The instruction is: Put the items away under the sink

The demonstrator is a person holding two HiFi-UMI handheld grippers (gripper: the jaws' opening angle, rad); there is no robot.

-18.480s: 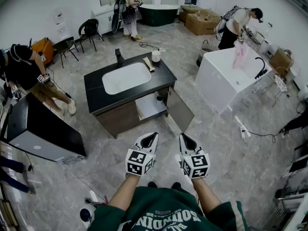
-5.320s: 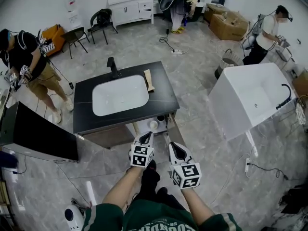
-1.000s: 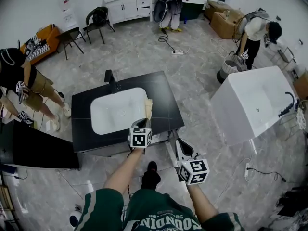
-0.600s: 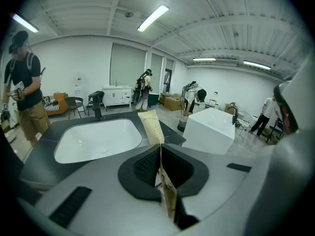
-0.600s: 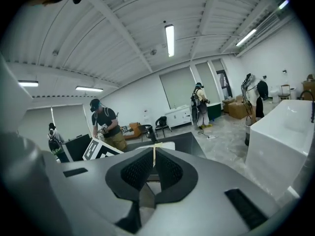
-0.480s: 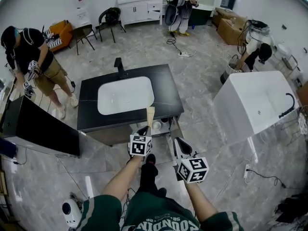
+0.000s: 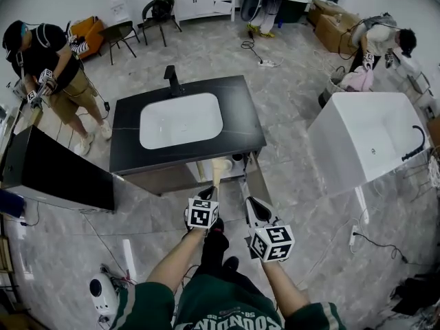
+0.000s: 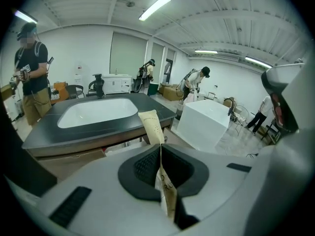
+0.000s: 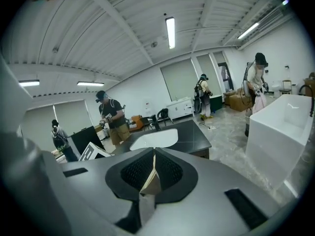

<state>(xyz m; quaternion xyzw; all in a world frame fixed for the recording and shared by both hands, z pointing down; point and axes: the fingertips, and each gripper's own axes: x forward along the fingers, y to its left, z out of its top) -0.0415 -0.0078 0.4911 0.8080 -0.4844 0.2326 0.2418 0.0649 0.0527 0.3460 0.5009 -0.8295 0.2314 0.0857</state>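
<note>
**Tube off the counter, on its way to the cupboard**

The left gripper [image 7: 207, 193] is clamped hard on the cream tube [image 7: 216, 176]. It pinches the tube flat near its lower end, so the broad flat end sticks out ahead of the jaws. A second ago that tube hung above the right part of the countertop [image 7: 240, 126], beside the basin [image 7: 181, 119]. Now it has come back over the front edge and down, and hangs before the open cupboard [image 7: 203, 169] under the sink. The top is bare, so I'd judge this the last item to stow. The tube is soft, matt plastic with faint print. The countertop is flat black, with a glossy white, round-cornered basin set into it. Further right the cupboard door [image 7: 256, 181] stands swung out. Near it hangs the right gripper [image 7: 250, 203], jaws pressed together and carrying nothing.
</note>
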